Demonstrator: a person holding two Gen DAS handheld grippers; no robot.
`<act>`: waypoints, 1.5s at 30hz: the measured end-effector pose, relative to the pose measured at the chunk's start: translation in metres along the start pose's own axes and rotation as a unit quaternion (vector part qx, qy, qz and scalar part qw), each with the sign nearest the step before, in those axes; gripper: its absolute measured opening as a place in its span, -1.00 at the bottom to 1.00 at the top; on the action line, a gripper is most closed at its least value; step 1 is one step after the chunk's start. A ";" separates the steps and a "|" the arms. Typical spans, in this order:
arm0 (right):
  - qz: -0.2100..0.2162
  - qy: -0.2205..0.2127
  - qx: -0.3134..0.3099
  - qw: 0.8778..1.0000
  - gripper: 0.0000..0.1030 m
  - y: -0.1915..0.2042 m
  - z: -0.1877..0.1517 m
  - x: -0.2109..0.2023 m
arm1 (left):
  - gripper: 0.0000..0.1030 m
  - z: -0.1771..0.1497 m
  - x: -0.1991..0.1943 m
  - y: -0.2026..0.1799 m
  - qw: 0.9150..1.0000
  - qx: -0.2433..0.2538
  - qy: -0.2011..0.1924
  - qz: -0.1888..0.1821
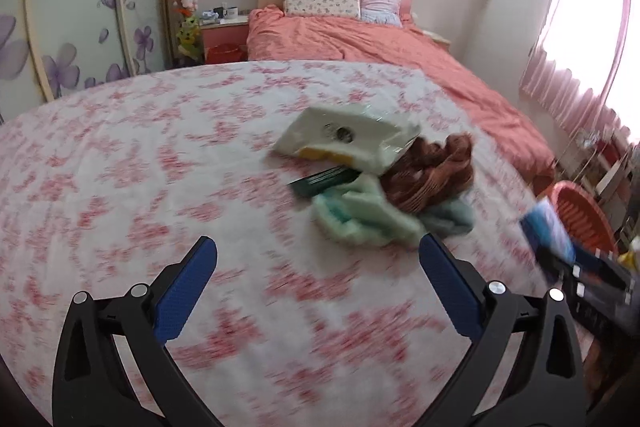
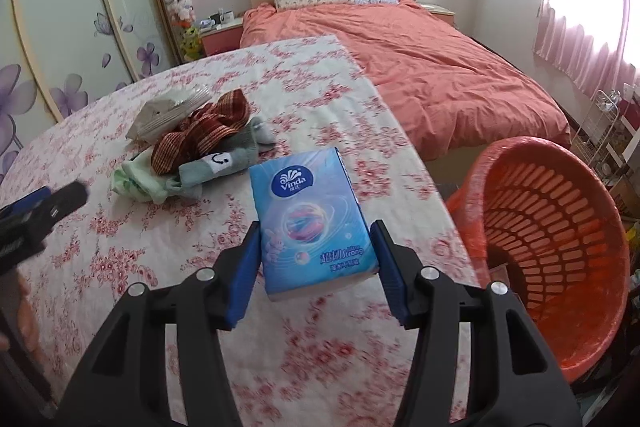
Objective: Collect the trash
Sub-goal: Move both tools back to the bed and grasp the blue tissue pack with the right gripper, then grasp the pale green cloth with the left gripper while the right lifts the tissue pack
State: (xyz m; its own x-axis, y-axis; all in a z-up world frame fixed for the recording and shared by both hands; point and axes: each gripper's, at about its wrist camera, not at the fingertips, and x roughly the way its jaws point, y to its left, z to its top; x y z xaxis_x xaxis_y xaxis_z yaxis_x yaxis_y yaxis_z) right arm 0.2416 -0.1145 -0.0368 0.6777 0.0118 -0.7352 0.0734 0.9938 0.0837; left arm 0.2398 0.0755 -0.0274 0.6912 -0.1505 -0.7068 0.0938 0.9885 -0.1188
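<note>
Tissue pack (image 2: pixel 314 219), pinched lengthwise in my right claw (image 2: pixel 316 267) above the counter (image 2: pixel 120 259) edge, sits beside the orange basket (image 2: pixel 560 227) for dropping, I judge; my left claw (image 1: pixel 318 291) hangs spread, empty, facing the pile.

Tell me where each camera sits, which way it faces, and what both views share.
Left wrist: on the open left tool, above the flowered table, facing the clothes pile and bed.
Right wrist: on the right tool, which grips a tissue pack beside the orange basket.
Shared: table, pile, bed, basket, tissue pack.
</note>
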 end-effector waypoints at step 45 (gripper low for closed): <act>-0.014 -0.058 0.031 0.998 0.04 -0.041 -0.025 -0.071 | -0.64 -0.004 -0.031 -0.020 0.998 -0.012 0.000 -0.063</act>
State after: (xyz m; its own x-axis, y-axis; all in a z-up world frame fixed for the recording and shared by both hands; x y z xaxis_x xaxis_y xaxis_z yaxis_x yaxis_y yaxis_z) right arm 0.1720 -0.1531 -0.0045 0.7549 -0.0315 -0.6550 0.1354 0.9848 0.1087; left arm 0.2137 0.0604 -0.0055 0.6756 -0.2742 -0.6844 0.1629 0.9608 -0.2242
